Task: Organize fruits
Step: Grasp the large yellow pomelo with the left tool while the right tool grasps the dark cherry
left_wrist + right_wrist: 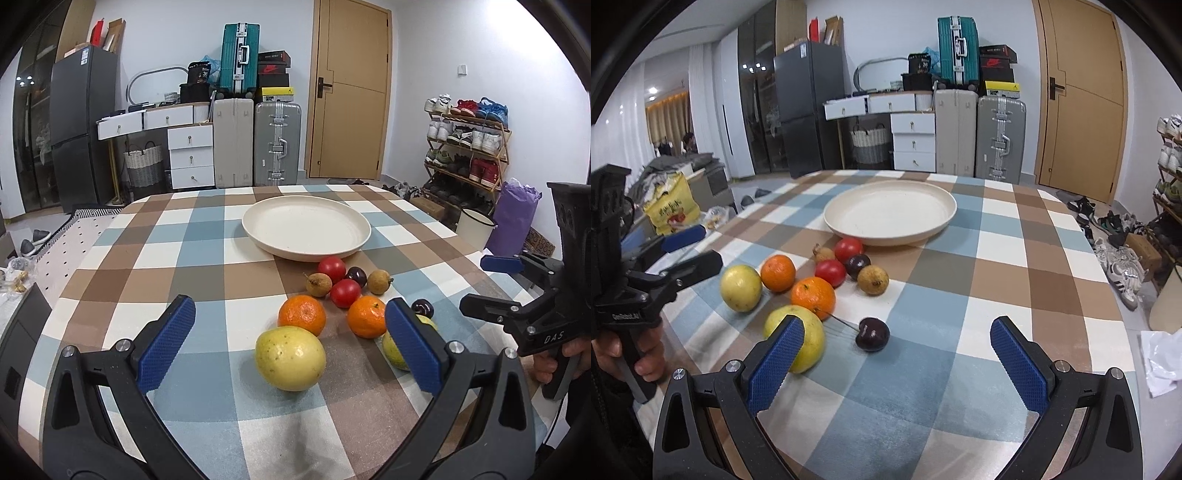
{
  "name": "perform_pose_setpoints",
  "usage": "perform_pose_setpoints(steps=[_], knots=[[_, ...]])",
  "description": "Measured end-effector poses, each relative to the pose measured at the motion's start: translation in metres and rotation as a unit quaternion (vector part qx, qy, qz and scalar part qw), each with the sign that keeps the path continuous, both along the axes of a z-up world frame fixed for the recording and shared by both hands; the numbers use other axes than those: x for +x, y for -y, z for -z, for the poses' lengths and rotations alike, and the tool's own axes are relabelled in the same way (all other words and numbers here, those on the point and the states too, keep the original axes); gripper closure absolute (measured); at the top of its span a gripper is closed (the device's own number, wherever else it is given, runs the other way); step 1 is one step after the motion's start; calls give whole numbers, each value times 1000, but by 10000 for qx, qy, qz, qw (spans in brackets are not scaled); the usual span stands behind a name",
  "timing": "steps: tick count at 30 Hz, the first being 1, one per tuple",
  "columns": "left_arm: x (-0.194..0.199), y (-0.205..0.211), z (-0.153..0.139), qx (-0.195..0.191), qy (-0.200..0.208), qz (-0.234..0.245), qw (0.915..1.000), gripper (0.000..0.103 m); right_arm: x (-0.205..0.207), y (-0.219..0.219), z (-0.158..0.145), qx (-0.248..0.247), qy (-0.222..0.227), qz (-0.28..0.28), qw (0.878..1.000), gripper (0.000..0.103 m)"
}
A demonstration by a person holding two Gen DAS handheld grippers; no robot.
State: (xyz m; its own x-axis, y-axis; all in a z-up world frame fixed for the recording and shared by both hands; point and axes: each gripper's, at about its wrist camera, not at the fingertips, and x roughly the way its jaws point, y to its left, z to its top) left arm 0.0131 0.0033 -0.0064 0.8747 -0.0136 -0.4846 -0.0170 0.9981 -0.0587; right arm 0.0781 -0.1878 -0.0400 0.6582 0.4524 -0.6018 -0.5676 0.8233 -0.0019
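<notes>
Checked cloth covers the surface (207, 229), where the fruits (334, 302) lie clustered just in front of the empty cream plate (306, 229), while the left tool (291, 347) and right tool (897, 354) both hover spread, holding nothing.

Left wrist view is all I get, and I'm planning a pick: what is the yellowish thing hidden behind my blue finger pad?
Observer: A round yellow-green fruit, lying on the checked tablecloth.
Operator: Touching anything?
Observer: It appears to rest against an orange mandarin.
Operator: And the right gripper?
Observer: The right gripper has its fingers wide open and empty; a dark cherry with a stem lies between them.
</notes>
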Motion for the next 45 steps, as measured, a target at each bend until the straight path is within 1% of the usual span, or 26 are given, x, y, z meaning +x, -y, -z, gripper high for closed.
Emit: perform_pose_setpoints(steps=[3, 5, 7, 11, 13, 16, 18, 21, 24, 26, 27, 28, 29, 31, 33, 34, 37, 38, 40, 42, 44, 45], knots=[[2, -2, 1, 9, -127, 35, 9999, 1, 5, -4, 4, -221, -180, 57, 9996, 0], [5, -3, 3, 103, -268, -3, 9996, 1, 9, -5, 6, -347, -216, 118, 9991, 0], [7, -5, 5, 169, -408, -39, 9990, 1, 14, -7, 11, -382, -274, 137, 9988, 1], [14, -8, 15, 203, -740, 57, 9970, 1, 23, -10, 16, -436, -457, 125, 9979, 1], [16, -8, 19, 202, -821, 70, 9964, 1, 26, -12, 19, -477, -567, 95, 9972, 4], [23, -9, 25, 141, -1053, 76, 9943, 1, 31, -14, 25, -523, -700, 59, 9962, 10], [27, -12, 28, 2, -1149, 96, 9933, 1, 34, -17, 28, -567, -790, 35, 9953, 19], [32, -16, 32, -174, -1277, 160, 9915, 3, 39, -22, 32, -631, -865, 14, 9943, 23], [36, -16, 36, -169, -1422, 205, 9895, 11, 41, -27, 35, -634, -915, -97, 9937, 26], [40, -14, 39, -175, -1523, 252, 9879, 21, 42, -31, 36, -697, -917, -163, 9932, 27], [41, -13, 40, -172, -1559, 275, 9872, 22, 42, -33, 37, -722, -921, -198, 9929, 28], [42, -12, 41, -168, -1586, 298, 9867, 26, 43, -34, 38, -738, -927, -218, 9927, 29], [44, -11, 42, -169, -1609, 331, 9863, 33, 43, -36, 39, -761, -947, -237, 9923, 29], [44, -9, 43, -179, -1648, 402, 9853, 38, 44, -38, 41, -833, -939, -230, 9918, 37], [47, -6, 46, -173, -1732, 466, 9836, 47, 44, -40, 41, -875, -909, -240, 9917, 44], [47, -6, 46, -203, -1775, 511, 9826, 55, 46, -40, 41, -833, -936, -264, 9918, 46], [47, -5, 47, -214, -1779, 519, 9824, 55, 48, -41, 40, -835, -955, -319, 9914, 53], [46, -5, 46, -230, -1769, 529, 9825, 55, 47, -42, 40, -837, -944, -347, 9914, 57], [45, -6, 45, -297, -1710, 547, 9833, 55, 46, -43, 39, -775, -973, -436, 9913, 60], [43, -7, 43, -312, -1642, 525, 9845, 55, 46, -42, 39, -676, -1034, -530, 9909, 70], [41, -9, 40, -352, -1593, 511, 9853, 55, 45, -42, 38, -611, -1062, -579, 9908, 76], [40, -9, 39, -376, -1562, 505, 9857, 55, 43, -41, 37, -594, -1043, -591, 9910, 76]])
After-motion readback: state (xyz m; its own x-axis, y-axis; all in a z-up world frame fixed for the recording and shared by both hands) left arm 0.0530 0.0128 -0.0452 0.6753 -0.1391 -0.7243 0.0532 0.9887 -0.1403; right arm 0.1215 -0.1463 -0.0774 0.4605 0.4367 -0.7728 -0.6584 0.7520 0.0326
